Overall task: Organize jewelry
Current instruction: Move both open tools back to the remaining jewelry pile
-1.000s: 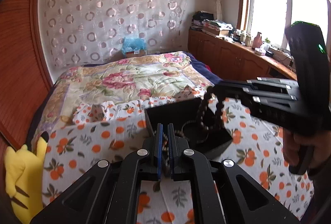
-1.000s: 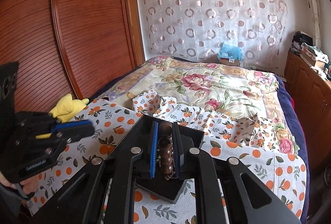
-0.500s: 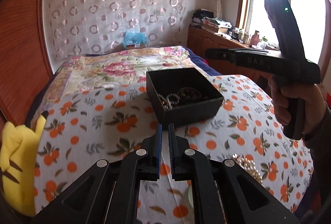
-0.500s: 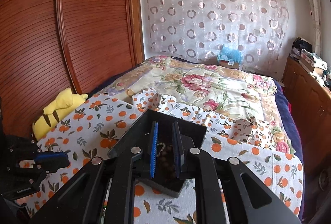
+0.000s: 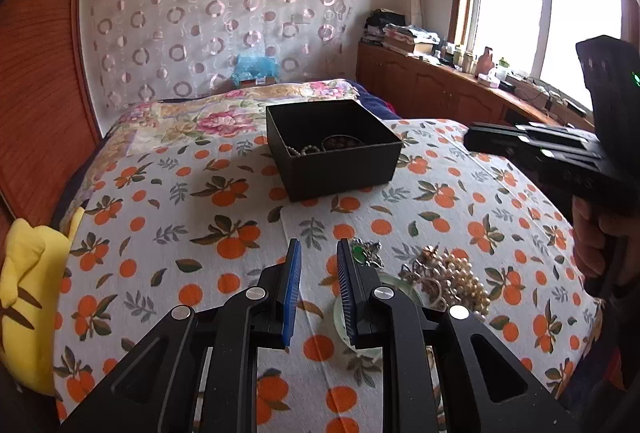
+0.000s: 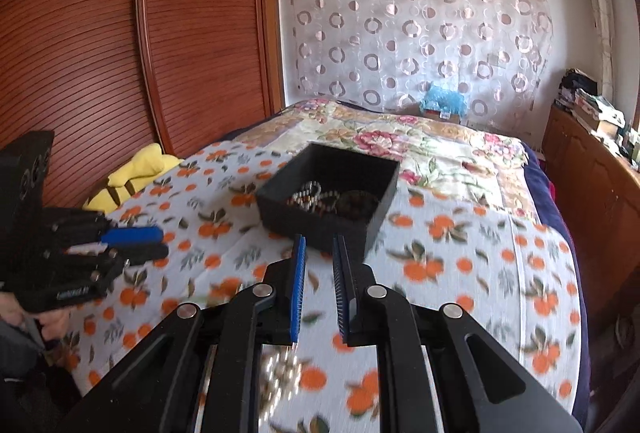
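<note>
Since half a second earlier both grippers had drawn back from the open square black cardboard box (image 5: 334, 147) and spread their jaws, which had been nearly closed; a second earlier the right one had pinched a brown bead bracelet over the box.

In the left wrist view, the left gripper (image 5: 318, 289) hung with its blue-padded jaws parted and nothing between them, above the white bedspread printed with oranges (image 5: 180, 233). The box sat at twelve o'clock, well apart from the jaws, with bead strands (image 5: 320, 147) lying inside. Only this view showed the loose heap: a cream pearl cluster (image 5: 460, 277) at two o'clock, a small green-stoned trinket (image 5: 364, 251) just beside the right finger, and a pale green bangle (image 5: 374, 307) partly hidden under it. The right gripper (image 5: 472, 141) entered at three o'clock, side-on, so its opening could not be judged here.

In the right wrist view, blurred by motion, the right gripper (image 6: 320, 285) stood spread and empty, the box (image 6: 328, 189) at twelve o'clock. Only here did the box's contents show clearly: a speckled bead bracelet (image 6: 310, 193) beside a dark brown bead bracelet (image 6: 358, 203). The left gripper (image 6: 156, 243) appeared at nine o'clock, and a yellow plush toy (image 6: 136, 177) lay at ten o'clock.
</note>
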Tool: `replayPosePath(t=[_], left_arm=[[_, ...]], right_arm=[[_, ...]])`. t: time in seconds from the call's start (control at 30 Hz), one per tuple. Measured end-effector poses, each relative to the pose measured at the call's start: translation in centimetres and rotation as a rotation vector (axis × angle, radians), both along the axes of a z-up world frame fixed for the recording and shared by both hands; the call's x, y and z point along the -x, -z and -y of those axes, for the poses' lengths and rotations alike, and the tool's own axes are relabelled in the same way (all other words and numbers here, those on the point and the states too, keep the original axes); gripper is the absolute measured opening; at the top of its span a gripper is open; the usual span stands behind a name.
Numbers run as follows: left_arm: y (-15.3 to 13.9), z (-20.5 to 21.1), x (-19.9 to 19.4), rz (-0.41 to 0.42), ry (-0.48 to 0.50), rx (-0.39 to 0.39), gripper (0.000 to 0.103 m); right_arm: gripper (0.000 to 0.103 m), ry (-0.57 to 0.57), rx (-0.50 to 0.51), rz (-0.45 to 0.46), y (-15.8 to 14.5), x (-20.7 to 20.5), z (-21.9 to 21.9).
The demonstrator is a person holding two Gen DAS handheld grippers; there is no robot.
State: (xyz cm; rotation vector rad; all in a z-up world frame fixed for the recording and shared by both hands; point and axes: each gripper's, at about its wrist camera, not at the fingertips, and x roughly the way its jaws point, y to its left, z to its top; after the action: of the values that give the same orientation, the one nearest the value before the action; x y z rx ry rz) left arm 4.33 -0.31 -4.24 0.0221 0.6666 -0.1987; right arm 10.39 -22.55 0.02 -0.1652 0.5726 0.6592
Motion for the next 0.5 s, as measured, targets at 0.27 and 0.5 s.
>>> replayPosePath(t=[0.27, 0.5], left_arm=[[0.5, 1.5, 0.6, -0.013, 0.029, -0.021, 0.018], [1.1, 2.7, 0.9, -0.031, 0.057, -0.022, 0.026]], right_arm=[[0.025, 0.024, 0.010, -0.012, 1.9, 3.7, 1.8], [0.033, 0.052, 0.025, -0.053, 4.1, 5.3, 3.1]])
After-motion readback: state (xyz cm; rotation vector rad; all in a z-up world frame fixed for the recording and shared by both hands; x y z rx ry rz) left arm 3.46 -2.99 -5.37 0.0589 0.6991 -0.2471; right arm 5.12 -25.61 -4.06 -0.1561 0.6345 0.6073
